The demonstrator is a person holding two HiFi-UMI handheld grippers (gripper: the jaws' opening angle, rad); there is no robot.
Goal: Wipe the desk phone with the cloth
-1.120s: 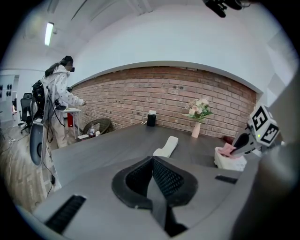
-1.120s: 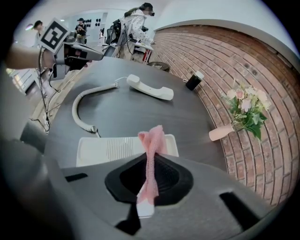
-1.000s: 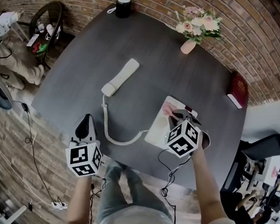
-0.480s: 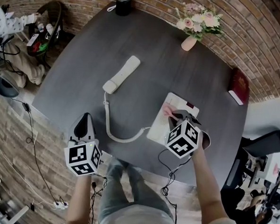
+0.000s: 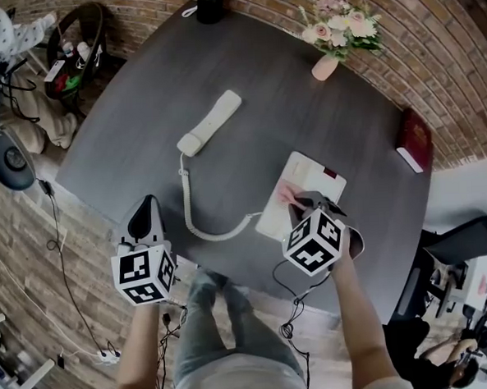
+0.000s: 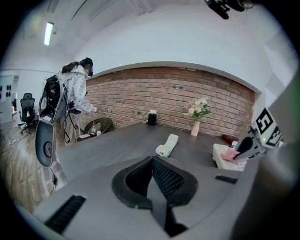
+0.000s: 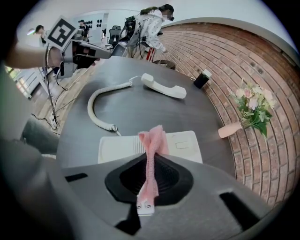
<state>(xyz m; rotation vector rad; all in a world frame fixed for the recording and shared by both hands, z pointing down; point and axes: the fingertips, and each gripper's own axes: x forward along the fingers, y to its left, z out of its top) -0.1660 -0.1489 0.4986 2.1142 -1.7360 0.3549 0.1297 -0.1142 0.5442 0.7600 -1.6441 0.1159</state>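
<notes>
The white phone base (image 5: 307, 177) lies on the dark table (image 5: 252, 66) with its handset (image 5: 211, 122) off the hook, further back at the left. A coiled cord (image 5: 197, 221) joins them. My right gripper (image 5: 300, 202) is shut on a pink cloth (image 5: 288, 196), which hangs onto the near-left part of the base. In the right gripper view the cloth (image 7: 153, 140) runs out from between the jaws over the base (image 7: 186, 143). My left gripper (image 5: 148, 204) is shut and holds nothing. It hovers at the table's near-left edge, away from the phone.
A pink vase of flowers (image 5: 330, 40) stands at the back right, a black cup (image 5: 210, 4) at the far edge, and a dark red book (image 5: 412, 140) at the right edge. A cable (image 5: 293, 297) hangs off the near edge. A person (image 6: 75, 91) stands beyond the table.
The right gripper has drawn the cloth a little toward the near edge of the phone base. The left gripper has stayed where it was.
</notes>
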